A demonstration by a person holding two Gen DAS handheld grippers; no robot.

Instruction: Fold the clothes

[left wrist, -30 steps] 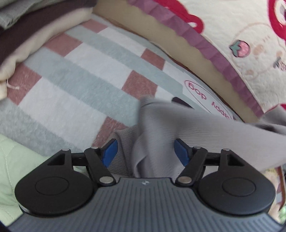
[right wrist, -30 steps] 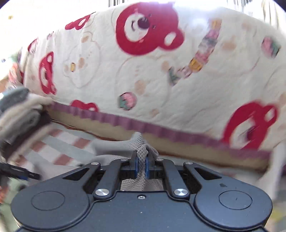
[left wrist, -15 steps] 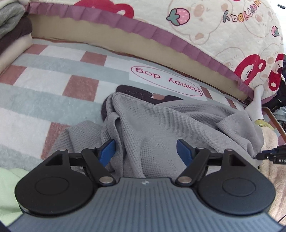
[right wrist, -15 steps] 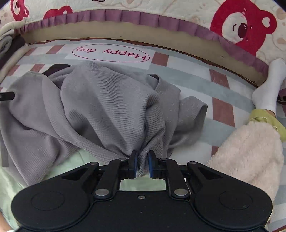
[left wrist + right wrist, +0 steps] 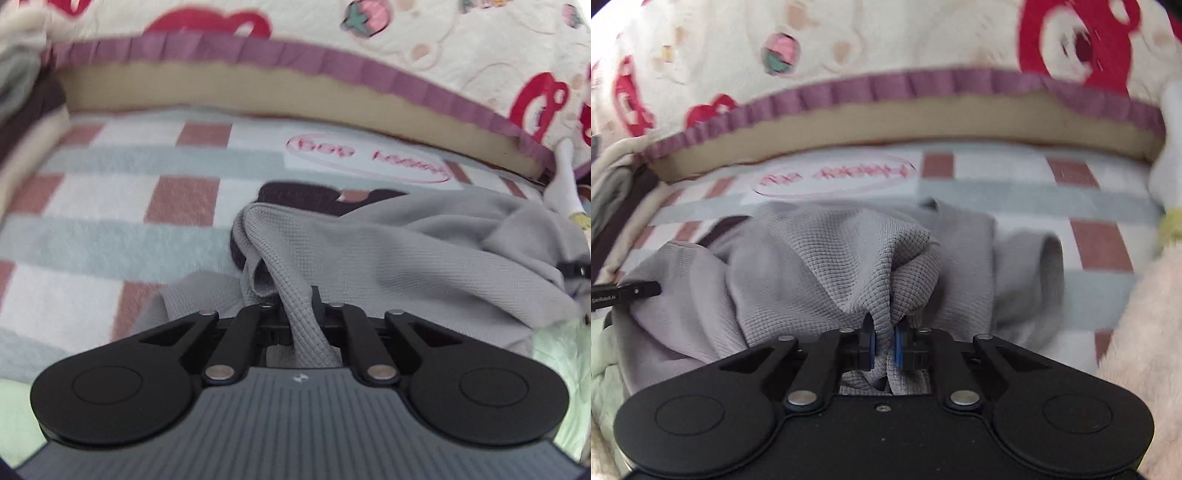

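Left wrist view: left tongs (image 5: 297,308), spread half a second ago, now pinch a ridge of the grey waffle-knit garment (image 5: 406,251); right tongs (image 5: 884,341) remain clamped on another bunch. Garment: crumpled, unfolded, gripped at two points. Surface: checked blanket (image 5: 110,206). Behind: bear-print quilt (image 5: 886,40)

Checked blanket (image 5: 110,206) spread below; bear-print quilt (image 5: 886,44) with purple frill far; fluffy cream fabric (image 5: 1145,350) near right.
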